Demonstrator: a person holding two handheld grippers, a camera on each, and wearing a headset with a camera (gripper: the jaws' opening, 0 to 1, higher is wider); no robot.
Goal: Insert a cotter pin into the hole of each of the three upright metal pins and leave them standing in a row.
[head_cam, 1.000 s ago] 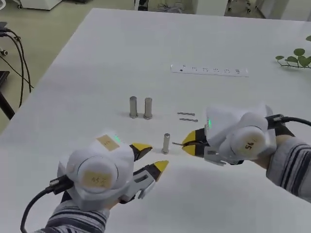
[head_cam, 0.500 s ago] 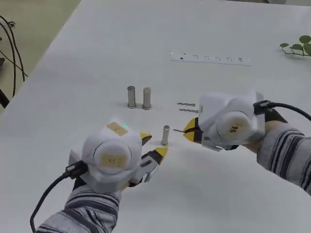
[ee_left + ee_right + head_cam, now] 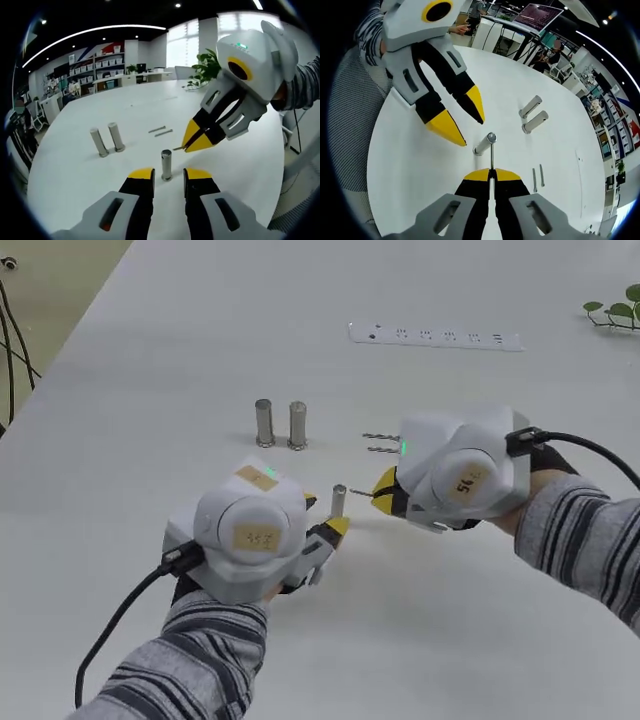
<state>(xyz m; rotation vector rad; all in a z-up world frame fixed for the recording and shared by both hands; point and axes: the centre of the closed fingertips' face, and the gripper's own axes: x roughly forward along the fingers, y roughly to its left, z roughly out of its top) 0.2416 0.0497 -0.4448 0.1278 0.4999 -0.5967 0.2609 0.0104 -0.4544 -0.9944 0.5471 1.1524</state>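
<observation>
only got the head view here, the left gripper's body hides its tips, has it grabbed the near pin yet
Observer: Not yet. The left gripper view shows the left gripper open, the near metal pin upright in the gap between its tips, touching neither.
Operator: is the cotter pin lined up
Observer: In the right gripper view the right gripper is shut on the cotter pin, which points at the metal pin's top; whether it has entered the hole is unclear.

White power strip (image 3: 435, 337) and leafy plant (image 3: 618, 308) on table (image 3: 180, 350)
</observation>
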